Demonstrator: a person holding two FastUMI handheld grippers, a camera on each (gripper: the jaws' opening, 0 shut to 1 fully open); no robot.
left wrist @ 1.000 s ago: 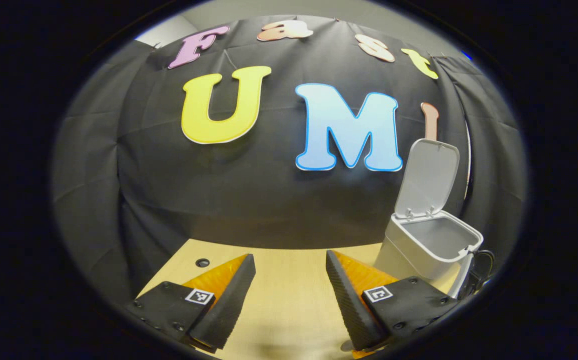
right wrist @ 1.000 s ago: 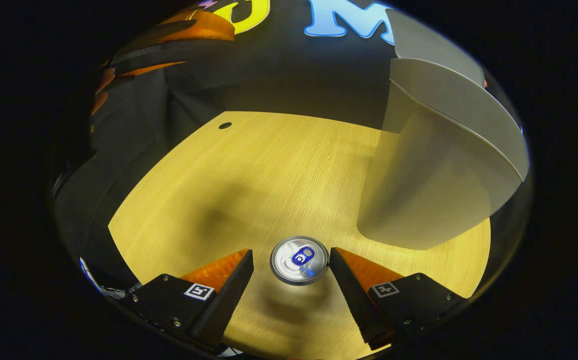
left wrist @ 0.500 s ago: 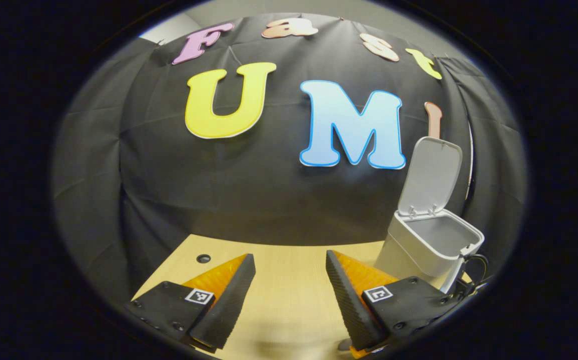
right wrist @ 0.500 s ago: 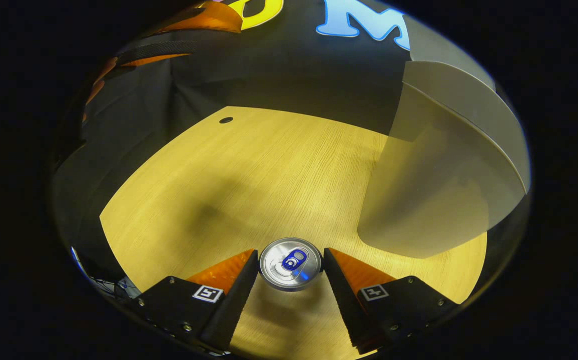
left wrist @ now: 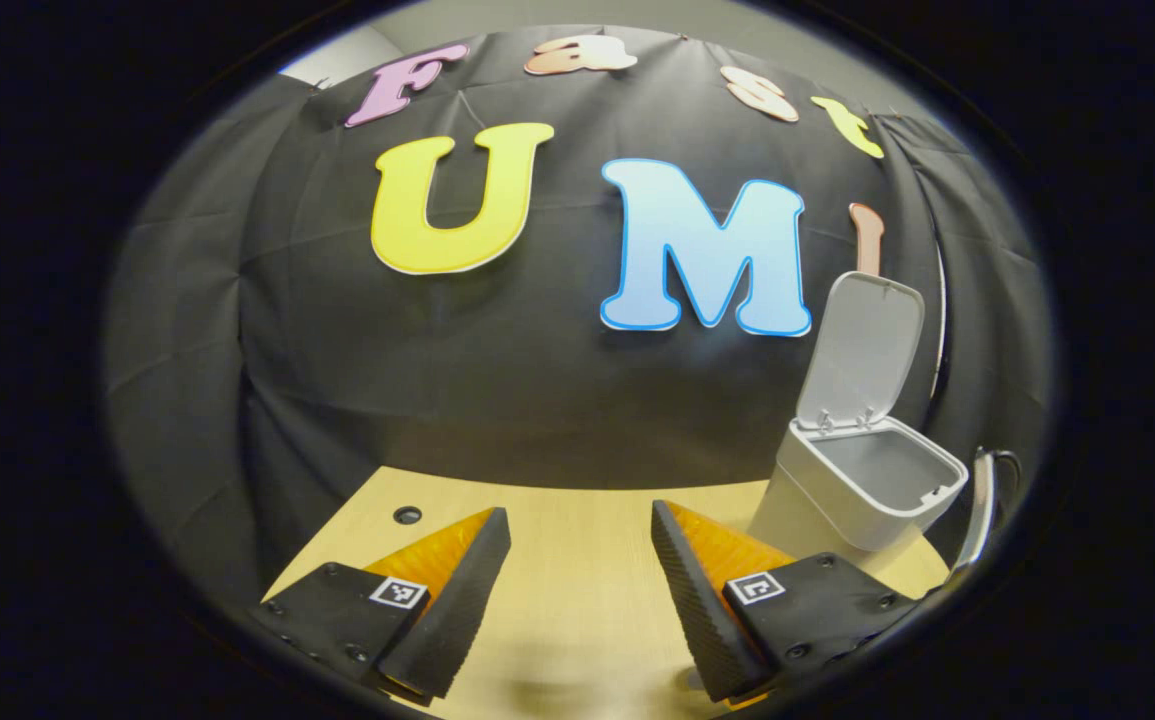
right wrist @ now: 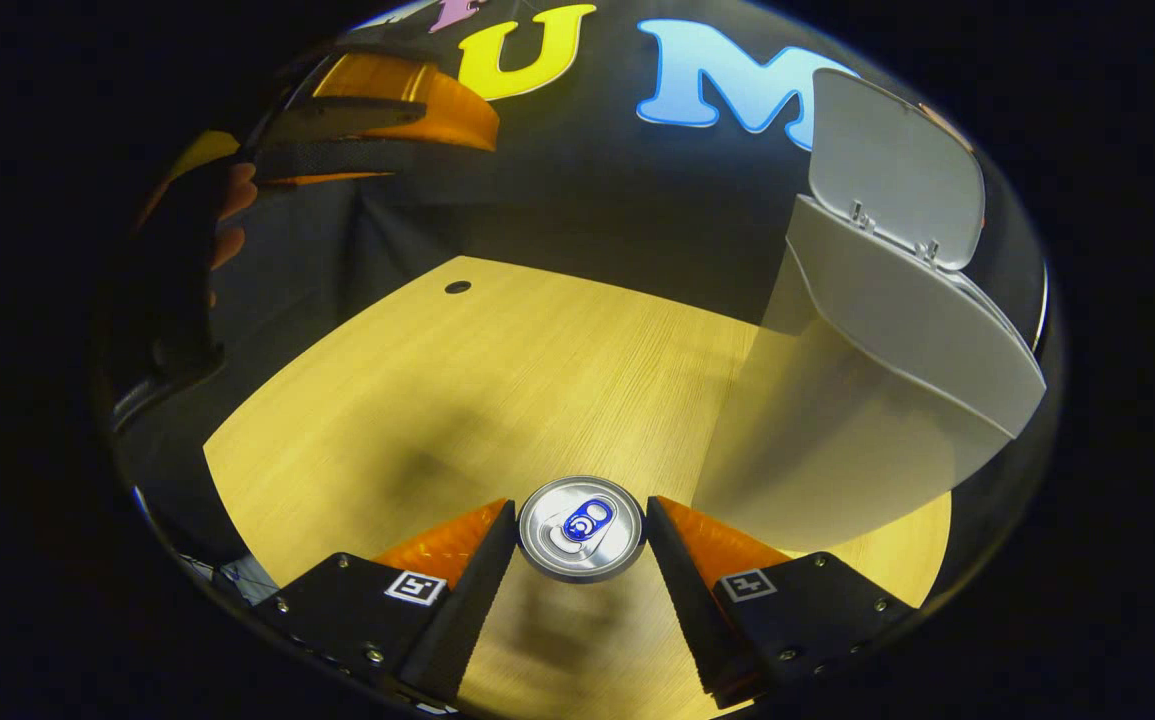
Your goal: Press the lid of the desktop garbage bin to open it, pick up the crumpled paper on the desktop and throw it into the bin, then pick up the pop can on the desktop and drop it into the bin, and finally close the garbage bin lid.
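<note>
right gripper [right wrist: 582, 525] clamped on pop can [right wrist: 582, 514], left gripper [left wrist: 577, 570] apart, empty

Two claw-mounted views, one level and one looking down

Left gripper view faces the wall across the bench [left wrist: 577, 570]; right gripper view looks steeply down; both share the bin [left wrist: 862, 480].

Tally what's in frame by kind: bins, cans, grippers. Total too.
Garbage bin, lid up: 1
Pop can, clamped by the right gripper: 1
Grippers: 2, counting the left gripper, jaws apart over the desktop
Total: 4
</note>
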